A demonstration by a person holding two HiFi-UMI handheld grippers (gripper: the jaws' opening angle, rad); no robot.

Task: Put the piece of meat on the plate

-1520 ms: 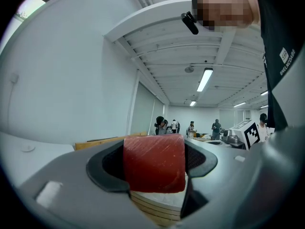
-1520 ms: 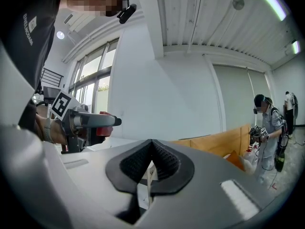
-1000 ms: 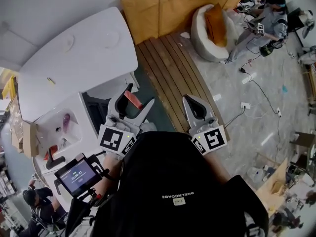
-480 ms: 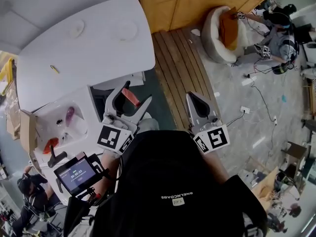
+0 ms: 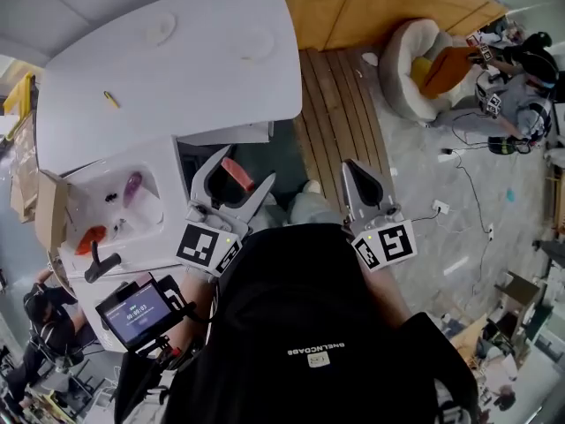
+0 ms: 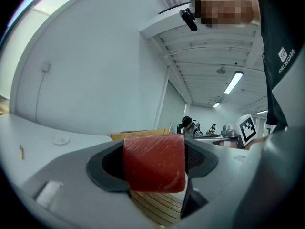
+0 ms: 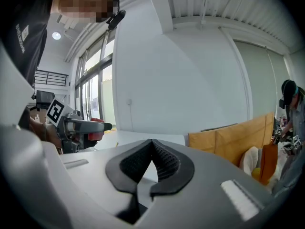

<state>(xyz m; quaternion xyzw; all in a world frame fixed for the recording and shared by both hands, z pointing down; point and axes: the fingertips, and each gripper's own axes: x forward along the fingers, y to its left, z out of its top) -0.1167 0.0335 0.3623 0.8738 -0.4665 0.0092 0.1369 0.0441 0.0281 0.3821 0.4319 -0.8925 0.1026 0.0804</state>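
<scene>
The piece of meat (image 5: 237,173) is a red block, and my left gripper (image 5: 240,168) is shut on it, over the dark gap below the white table (image 5: 177,87). In the left gripper view the meat (image 6: 155,162) fills the space between the black pads (image 6: 107,168). Two pale round plates (image 5: 161,32) (image 5: 256,42) lie at the table's far side; one plate (image 6: 60,140) shows in the left gripper view. My right gripper (image 5: 351,166) is shut on nothing, above the wooden slats (image 5: 331,104). Its pads (image 7: 167,163) meet at the tip.
A small yellow thing (image 5: 110,99) lies on the table's left part. A white sink unit (image 5: 115,210) at the left holds a purple item (image 5: 131,186) and a red one (image 5: 91,237). A tablet (image 5: 137,312) sits below it. A round seat (image 5: 415,56) and a person (image 5: 521,69) are at the right.
Both grippers have moved toward the white table, which now lies nearer and larger in the head view. The meat stays in the left gripper. The right gripper stays shut.
</scene>
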